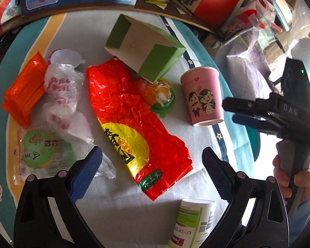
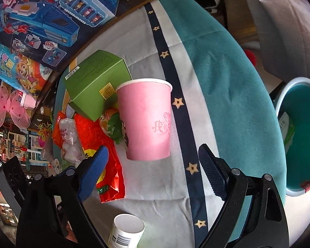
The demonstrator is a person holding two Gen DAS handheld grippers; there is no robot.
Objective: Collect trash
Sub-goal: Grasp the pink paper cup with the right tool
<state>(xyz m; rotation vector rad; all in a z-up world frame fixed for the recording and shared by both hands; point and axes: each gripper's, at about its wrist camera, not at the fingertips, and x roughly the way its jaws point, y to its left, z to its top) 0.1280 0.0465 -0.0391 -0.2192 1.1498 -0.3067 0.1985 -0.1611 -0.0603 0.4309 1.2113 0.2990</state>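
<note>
Trash lies on a quilted cloth (image 1: 117,212). A red and yellow wrapper (image 1: 130,119) stretches just beyond my left gripper (image 1: 153,171), which is open and empty above its near end. A pink paper cup (image 2: 146,119) with a cartoon couple (image 1: 202,97) sits just past the tips of my right gripper (image 2: 154,165), its wide rim at the far end. That gripper is open and its pads do not touch the cup. The left wrist view shows the right gripper (image 1: 231,111) beside the cup, held by a hand (image 1: 287,179).
A green carton (image 1: 146,47) leans on a jelly cup (image 1: 161,95). An orange packet (image 1: 24,91), a crumpled clear bag (image 1: 62,91) and a green-labelled packet (image 1: 43,150) lie at the left. A white bottle (image 2: 128,231) lies near. A teal bin (image 2: 299,95) stands at the right, beyond the cloth's edge.
</note>
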